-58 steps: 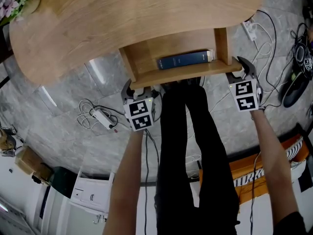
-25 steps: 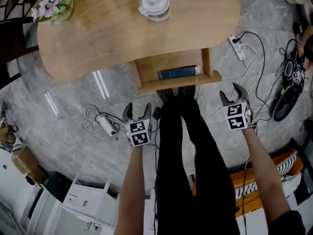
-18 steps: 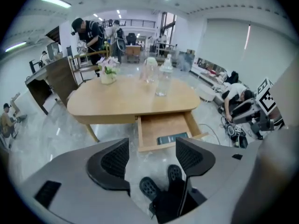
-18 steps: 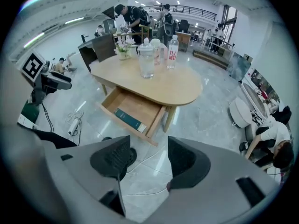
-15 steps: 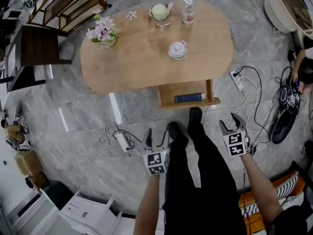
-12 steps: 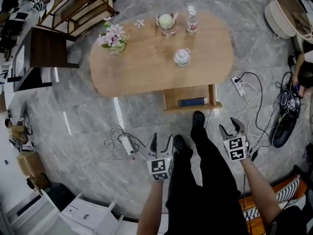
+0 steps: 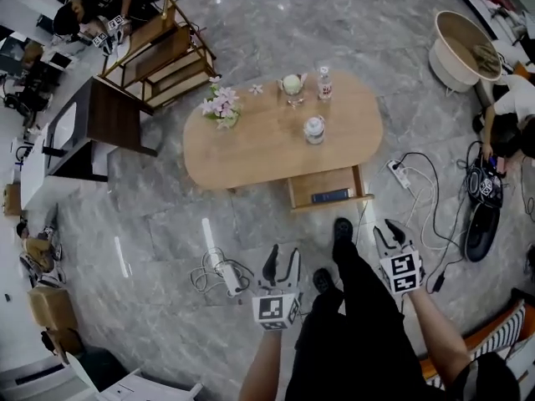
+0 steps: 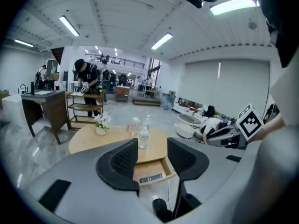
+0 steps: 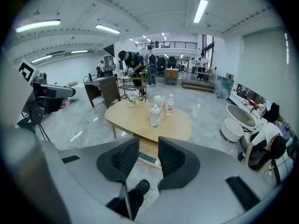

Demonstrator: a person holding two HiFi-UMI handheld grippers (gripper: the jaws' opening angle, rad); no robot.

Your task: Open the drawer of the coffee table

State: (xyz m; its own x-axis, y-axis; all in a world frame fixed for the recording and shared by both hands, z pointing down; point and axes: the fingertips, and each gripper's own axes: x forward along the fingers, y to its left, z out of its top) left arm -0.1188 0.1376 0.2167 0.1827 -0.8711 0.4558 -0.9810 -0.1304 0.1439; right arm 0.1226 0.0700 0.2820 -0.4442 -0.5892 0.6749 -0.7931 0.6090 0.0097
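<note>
In the head view, the left gripper (image 7: pixel 282 261) and the right gripper (image 7: pixel 388 234) are both held over the grey floor, well apart from the oval counter (image 7: pixel 259 144). The drawer (image 7: pixel 313 184) stands pulled out at the counter's near edge, ahead of both sets of jaws, with a dark book (image 7: pixel 332 195) lying in it.

In the left gripper view, the left gripper's (image 8: pixel 152 155) jaws are closing, parted, with nothing between them. The open drawer (image 8: pixel 144 168) shows far beyond the gap.

In the right gripper view, the right gripper's (image 9: pixel 147 154) jaws are also closing on nothing. The drawer (image 9: pixel 145 148) lies well beyond them.
</note>
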